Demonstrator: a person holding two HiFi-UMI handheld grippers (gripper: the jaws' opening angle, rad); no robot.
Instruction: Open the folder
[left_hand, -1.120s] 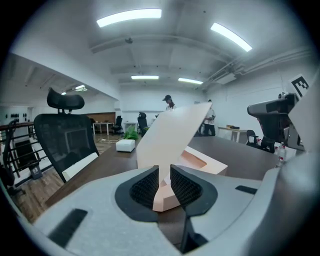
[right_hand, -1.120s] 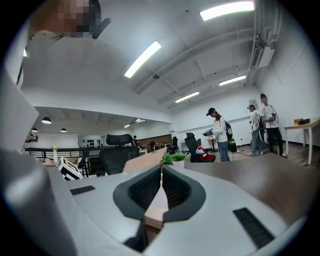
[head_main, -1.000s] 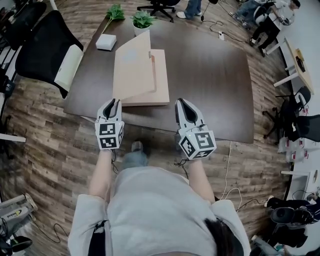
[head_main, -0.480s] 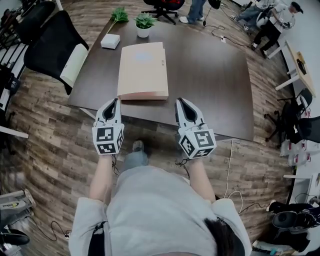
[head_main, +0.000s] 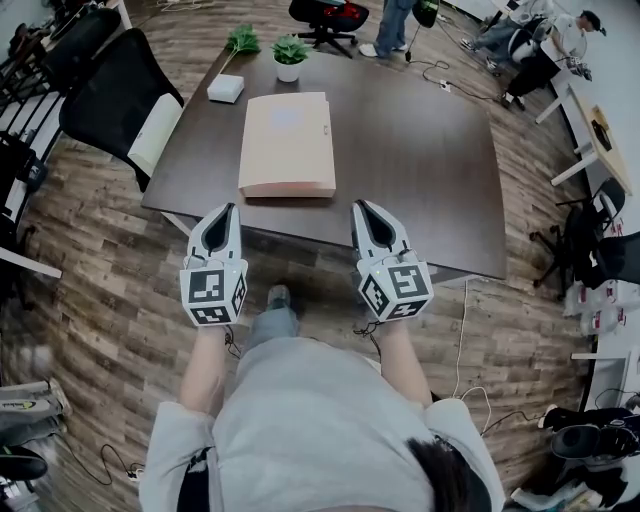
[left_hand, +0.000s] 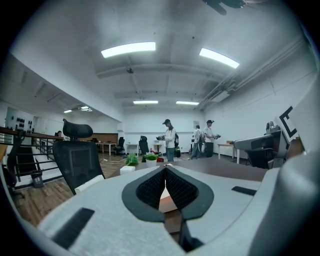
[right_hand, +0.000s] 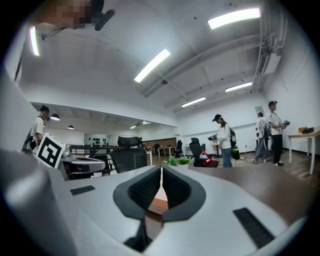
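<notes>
A tan folder (head_main: 287, 145) lies flat and closed on the dark brown table (head_main: 420, 150), towards its left half. My left gripper (head_main: 226, 212) is shut and holds nothing; it hovers at the table's near edge, short of the folder's front edge. The right gripper (head_main: 362, 208) is also shut and empty, level with the left one and just right of the folder. In the left gripper view a strip of the folder (left_hand: 163, 202) shows below the meeting jaws of that gripper (left_hand: 165, 170). The right gripper view shows the same folder (right_hand: 157, 204) under its gripper (right_hand: 161, 170).
A potted plant (head_main: 290, 50), a loose green sprig (head_main: 243, 40) and a white box (head_main: 225, 88) sit at the table's far left corner. A black office chair (head_main: 120, 100) stands left of the table. People stand beyond the far edge (head_main: 395, 20); another chair (head_main: 590, 250) is at right.
The folder's cover, raised one second ago, now lies flat and closed. Both grippers have drawn back a little from the folder towards me.
</notes>
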